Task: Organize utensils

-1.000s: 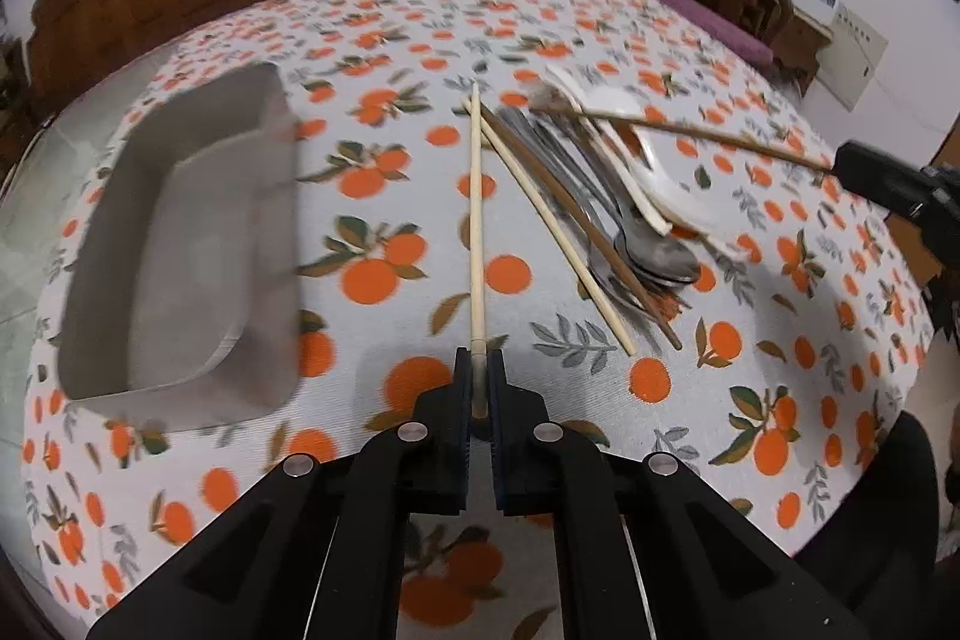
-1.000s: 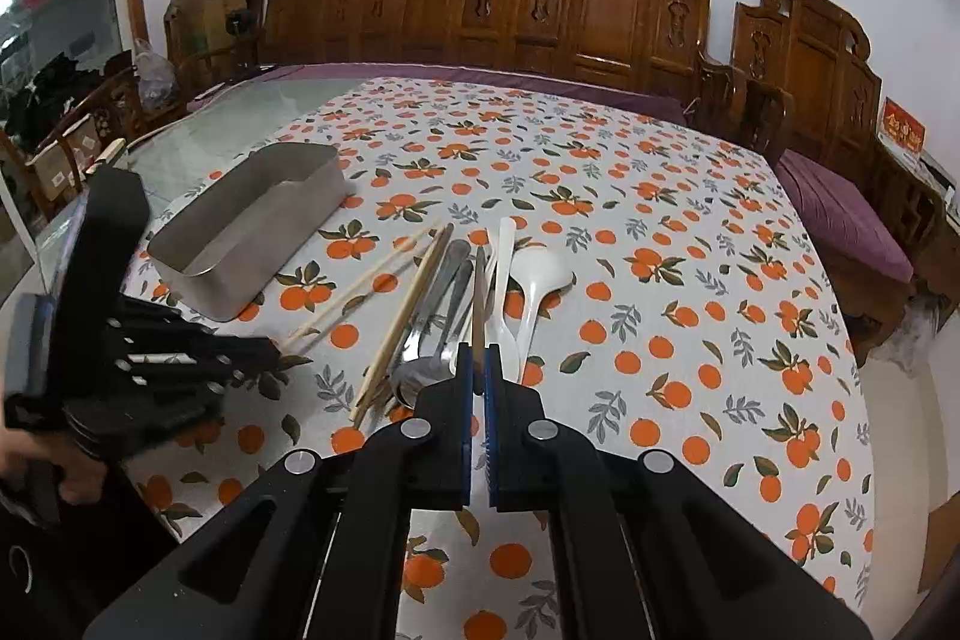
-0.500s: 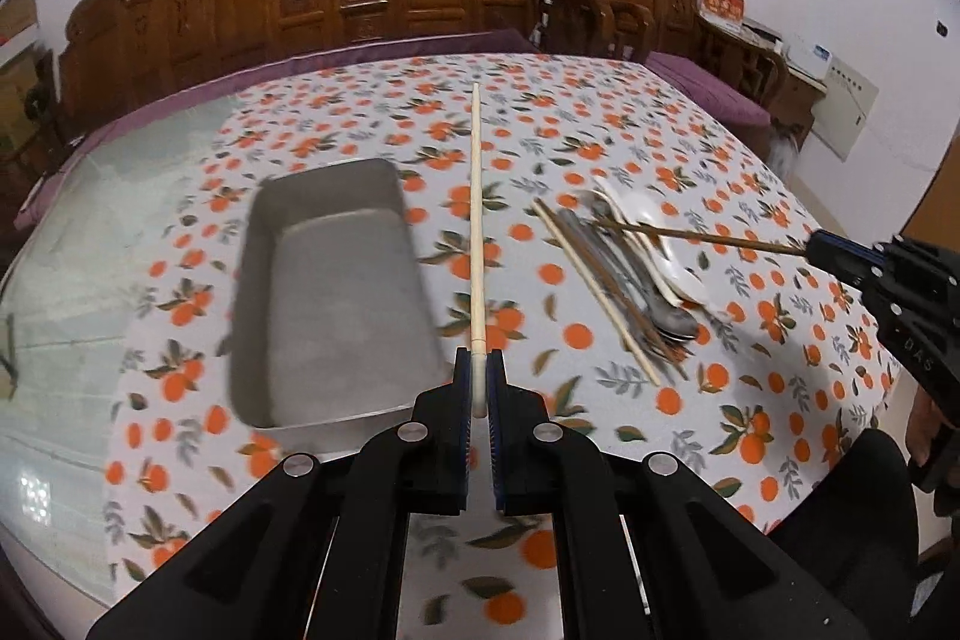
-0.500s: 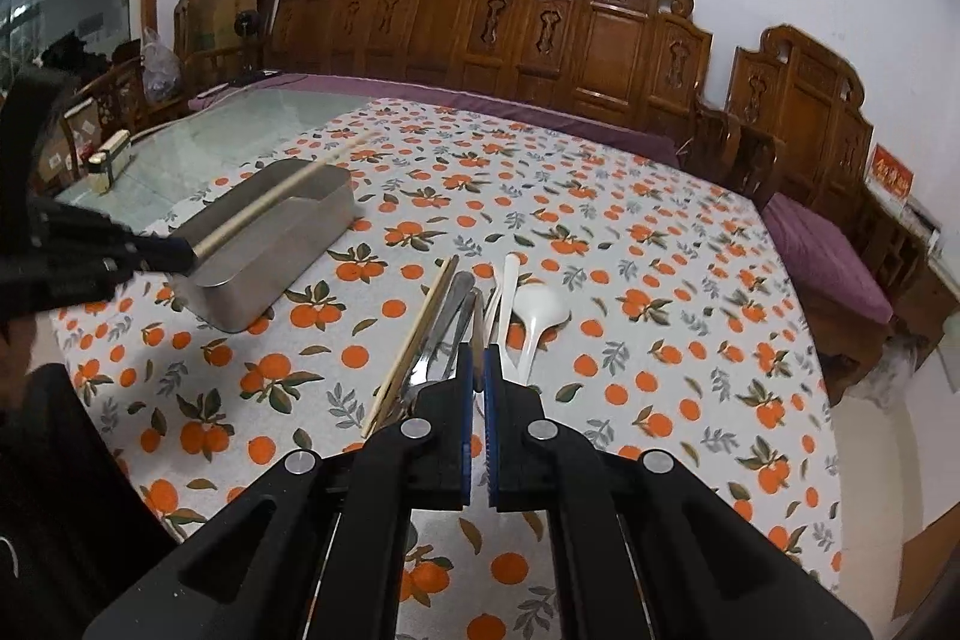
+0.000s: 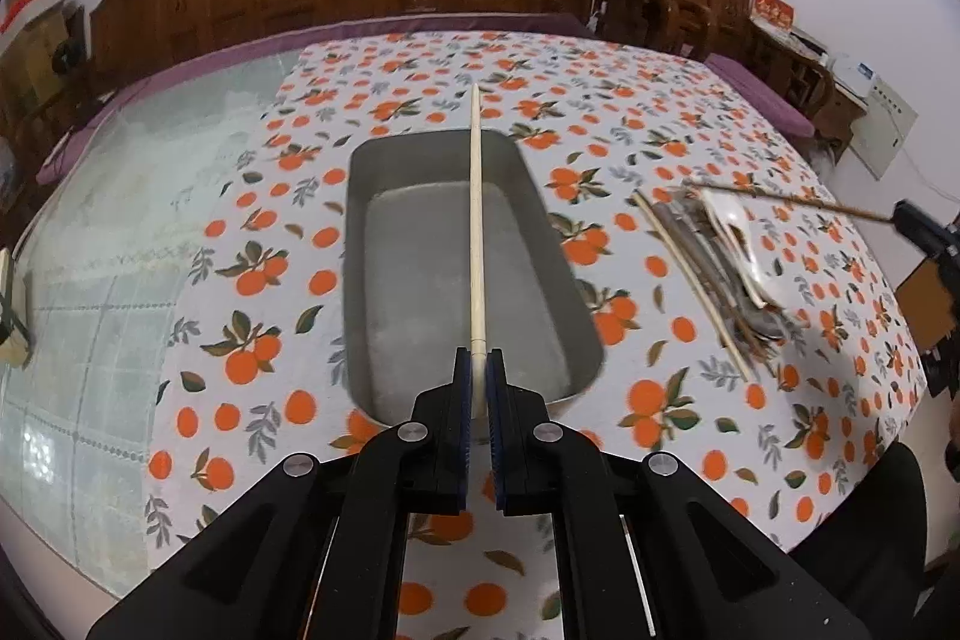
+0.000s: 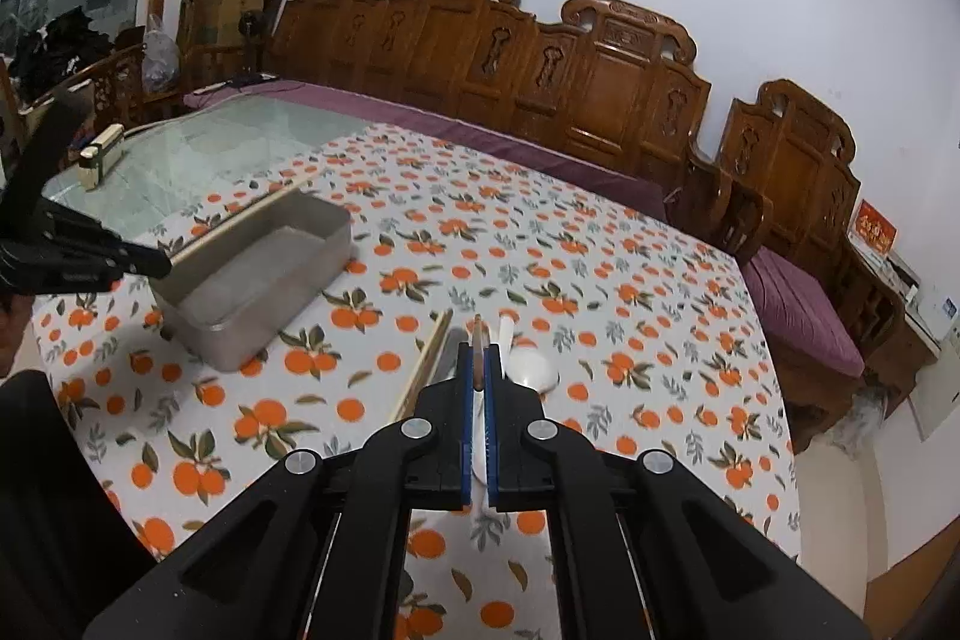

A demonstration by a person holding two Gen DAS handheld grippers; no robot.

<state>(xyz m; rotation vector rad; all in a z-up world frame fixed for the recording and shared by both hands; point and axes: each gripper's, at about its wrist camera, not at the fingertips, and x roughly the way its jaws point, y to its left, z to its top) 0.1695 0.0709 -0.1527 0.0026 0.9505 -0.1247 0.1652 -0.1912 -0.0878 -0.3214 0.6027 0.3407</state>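
Observation:
My left gripper (image 5: 478,361) is shut on a pale wooden chopstick (image 5: 476,220) and holds it lengthwise above the empty metal tray (image 5: 360,244). The same chopstick (image 6: 240,220) shows over the tray (image 6: 264,304) in the right wrist view. My right gripper (image 6: 478,358) is shut on a dark brown chopstick (image 6: 477,349), held above the utensil pile (image 5: 714,250). That chopstick (image 5: 792,205) and the right gripper's tip (image 5: 918,223) show at the right of the left wrist view. In the pile lie a white spoon (image 6: 531,370), pale chopsticks (image 6: 423,370) and metal cutlery.
The table wears an orange-print cloth (image 5: 600,112); its left part is bare glass (image 5: 120,220). Carved wooden chairs (image 6: 540,70) line the far side. A small box (image 6: 99,154) stands on the glass at far left.
My left gripper has carried the pale chopstick leftward from beside the tray to directly above it. My right gripper has lifted with the dark chopstick, further above the pile.

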